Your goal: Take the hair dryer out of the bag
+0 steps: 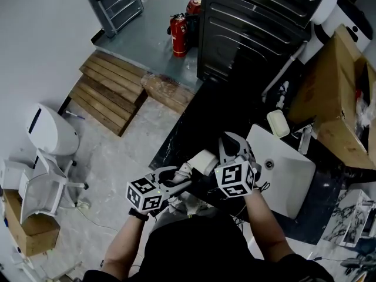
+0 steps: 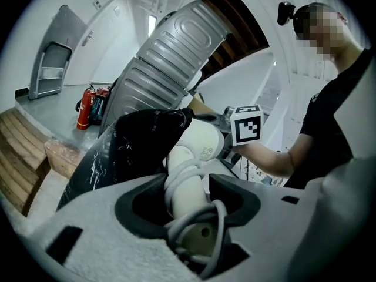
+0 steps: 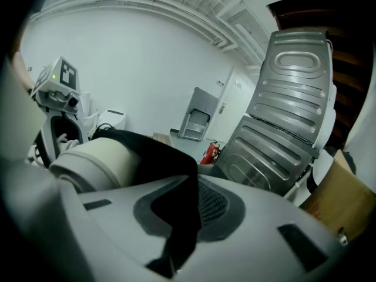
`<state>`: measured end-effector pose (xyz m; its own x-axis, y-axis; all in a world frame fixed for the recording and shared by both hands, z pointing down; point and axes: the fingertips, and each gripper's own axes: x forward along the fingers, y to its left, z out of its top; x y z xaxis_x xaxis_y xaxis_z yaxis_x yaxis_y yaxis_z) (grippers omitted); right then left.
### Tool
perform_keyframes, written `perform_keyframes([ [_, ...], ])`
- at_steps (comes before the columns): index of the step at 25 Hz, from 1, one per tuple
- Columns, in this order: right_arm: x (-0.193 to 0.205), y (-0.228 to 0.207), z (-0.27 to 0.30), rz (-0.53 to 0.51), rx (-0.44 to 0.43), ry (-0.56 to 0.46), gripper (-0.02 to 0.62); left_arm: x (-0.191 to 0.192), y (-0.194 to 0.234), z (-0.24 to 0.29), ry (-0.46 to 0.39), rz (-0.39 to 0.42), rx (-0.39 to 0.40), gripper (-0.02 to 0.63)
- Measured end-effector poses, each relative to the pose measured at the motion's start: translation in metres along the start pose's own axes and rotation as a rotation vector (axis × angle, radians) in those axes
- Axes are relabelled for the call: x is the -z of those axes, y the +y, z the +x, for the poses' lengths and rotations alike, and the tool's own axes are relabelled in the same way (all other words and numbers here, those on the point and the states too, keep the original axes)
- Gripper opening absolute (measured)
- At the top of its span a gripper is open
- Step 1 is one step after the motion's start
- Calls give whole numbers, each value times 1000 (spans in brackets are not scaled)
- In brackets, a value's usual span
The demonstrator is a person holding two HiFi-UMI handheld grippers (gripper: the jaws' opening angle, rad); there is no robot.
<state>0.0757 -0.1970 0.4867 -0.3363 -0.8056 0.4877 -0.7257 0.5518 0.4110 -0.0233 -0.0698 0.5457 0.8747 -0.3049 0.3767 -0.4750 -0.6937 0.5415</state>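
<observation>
Left gripper (image 2: 188,203) has its jaws partly closed, clamped on the handle (image 2: 187,184) of the hair dryer (image 2: 201,143). The cord (image 2: 222,216) is looped round the handle and caught in the same grip. Right gripper (image 3: 183,207) is nearly shut, its 2 jaws pinching a fold of the black bag (image 3: 167,157).

Ahead of my left gripper the dryer's head sticks out, with the bag's mouth just behind it. From my right gripper the dryer sits just to the left, beside the pinched fabric.

I judge the dryer to be a stiff plastic shell, smooth and probably slippery. It looks fairly light, with most of its weight in the head, so the handle close to the head is the right place to hold. The bag is limp cloth and would drag along unless it is pinned. The loose cord could snag on the bag's edge.
</observation>
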Motion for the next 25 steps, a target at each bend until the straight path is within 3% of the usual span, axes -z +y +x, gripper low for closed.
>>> perform_keyframes([
  [10, -1, 7, 9, -2, -24, -4, 34, 2, -7, -15, -47, -17, 41, 236],
  [25, 4, 26, 11, -28, -41, 6, 35, -1, -20, -48, -141, -72, 178, 236],
])
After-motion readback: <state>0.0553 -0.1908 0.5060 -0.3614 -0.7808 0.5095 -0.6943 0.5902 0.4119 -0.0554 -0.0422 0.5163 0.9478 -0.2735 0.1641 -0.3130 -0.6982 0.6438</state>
